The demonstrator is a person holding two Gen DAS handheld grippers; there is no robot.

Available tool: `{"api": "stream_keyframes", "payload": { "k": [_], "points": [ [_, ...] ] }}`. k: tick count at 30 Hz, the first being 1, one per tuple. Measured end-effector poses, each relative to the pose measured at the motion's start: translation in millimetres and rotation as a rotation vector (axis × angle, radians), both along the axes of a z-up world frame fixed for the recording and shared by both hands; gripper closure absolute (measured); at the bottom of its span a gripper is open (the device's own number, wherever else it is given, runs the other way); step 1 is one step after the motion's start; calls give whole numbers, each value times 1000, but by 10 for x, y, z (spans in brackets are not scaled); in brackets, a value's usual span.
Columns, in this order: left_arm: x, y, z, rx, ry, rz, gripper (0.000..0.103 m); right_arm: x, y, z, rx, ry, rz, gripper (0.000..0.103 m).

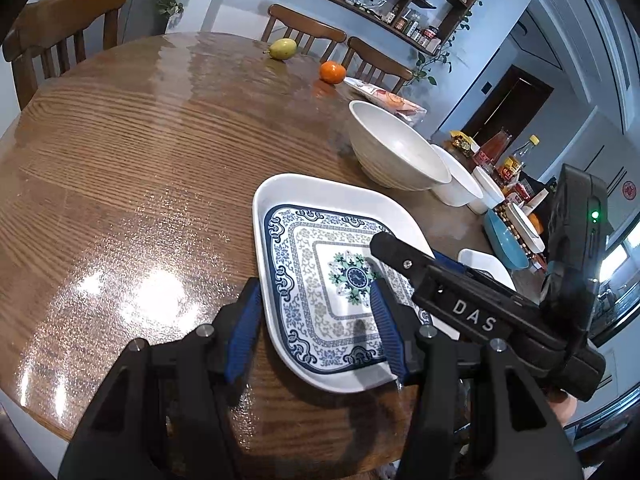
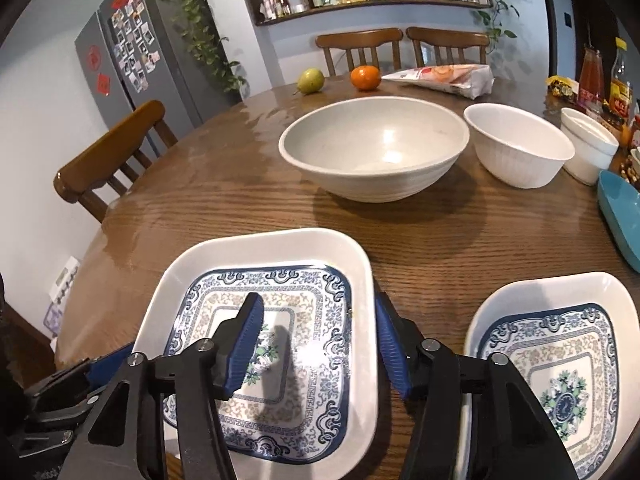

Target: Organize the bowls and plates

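Note:
A square white plate with a blue pattern (image 1: 320,280) lies near the table's front edge; it also shows in the right wrist view (image 2: 280,276). My left gripper (image 1: 316,312) is open, its jaws straddling the plate's left rim. My right gripper (image 2: 316,344) is open, its jaws straddling the same plate's right rim; it also shows in the left wrist view (image 1: 472,300). A second patterned plate (image 2: 560,344) lies to the right. A large grey-white bowl (image 2: 374,148), a white ribbed bowl (image 2: 520,148) and a small white dish (image 2: 588,140) stand behind.
A blue dish (image 2: 624,216) sits at the right edge. A pear (image 2: 310,80), an orange (image 2: 365,77) and a snack bag (image 2: 444,76) lie at the far side. Bottles (image 2: 604,76) stand at the far right. Wooden chairs (image 2: 112,160) surround the round wooden table (image 2: 240,184).

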State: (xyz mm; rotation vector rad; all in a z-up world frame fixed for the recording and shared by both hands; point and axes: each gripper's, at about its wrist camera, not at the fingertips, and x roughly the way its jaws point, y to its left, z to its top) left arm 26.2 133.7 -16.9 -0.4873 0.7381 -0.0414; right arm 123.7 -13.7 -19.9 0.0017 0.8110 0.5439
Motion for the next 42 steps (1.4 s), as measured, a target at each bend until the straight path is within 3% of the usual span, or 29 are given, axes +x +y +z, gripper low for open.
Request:
{"api": "stream_keyframes", "payload": {
  "k": [6,18,28,42],
  "points": [
    [-8,-29,10,31,4,10,50,-35,17,-16,-17,-29,-3,43],
    [-130,-198,221,68,-42,-2,49,-145,-142,151,47,-56,0,43],
    [-105,-606,339,82,-82,-106,49,-248,-563,341,74,-107,-91,43],
    [107,-1249,366,92,-76,-288,49,-234,-1302,355,101,-120,-253,43]
  ]
}}
